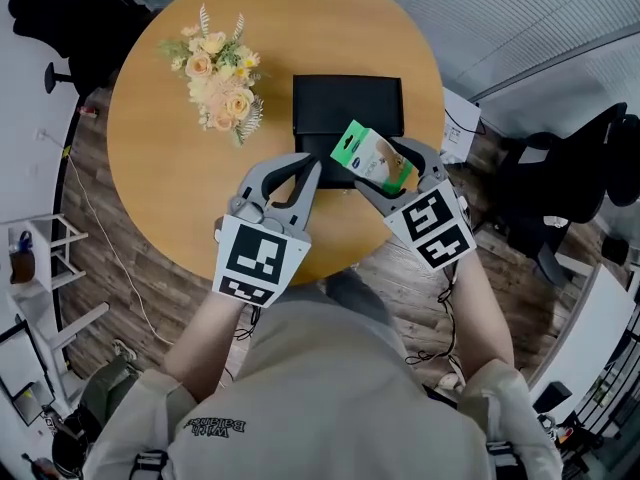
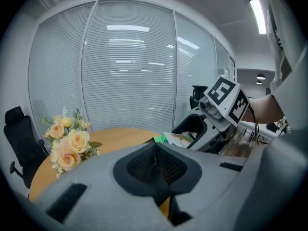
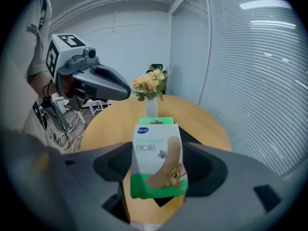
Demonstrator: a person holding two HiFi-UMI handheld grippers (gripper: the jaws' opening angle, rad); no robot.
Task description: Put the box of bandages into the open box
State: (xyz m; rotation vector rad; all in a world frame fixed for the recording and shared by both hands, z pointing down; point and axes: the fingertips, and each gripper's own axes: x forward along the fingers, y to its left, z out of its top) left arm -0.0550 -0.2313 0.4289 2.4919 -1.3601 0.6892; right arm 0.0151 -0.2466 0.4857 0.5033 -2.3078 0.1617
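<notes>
A green and white box of bandages [image 1: 373,158] [image 3: 157,160] is held upright above the table, with my right gripper [image 1: 388,171] [image 3: 156,179] shut on its lower part. It hangs over the near right corner of the open black box [image 1: 347,108], which rests on the round wooden table [image 1: 160,168]. My left gripper [image 1: 303,171] [image 2: 155,170] hovers just left of the bandage box, jaws pressed together with nothing between them. From the left gripper view, the bandage box [image 2: 174,139] shows beside the right gripper's body.
A vase of peach flowers [image 1: 222,73] [image 2: 67,146] [image 3: 150,83] stands on the table left of the black box. Black office chairs [image 1: 560,183] sit at the right, another chair [image 1: 70,18] at the far left. A white shelf [image 1: 40,258] stands on the floor.
</notes>
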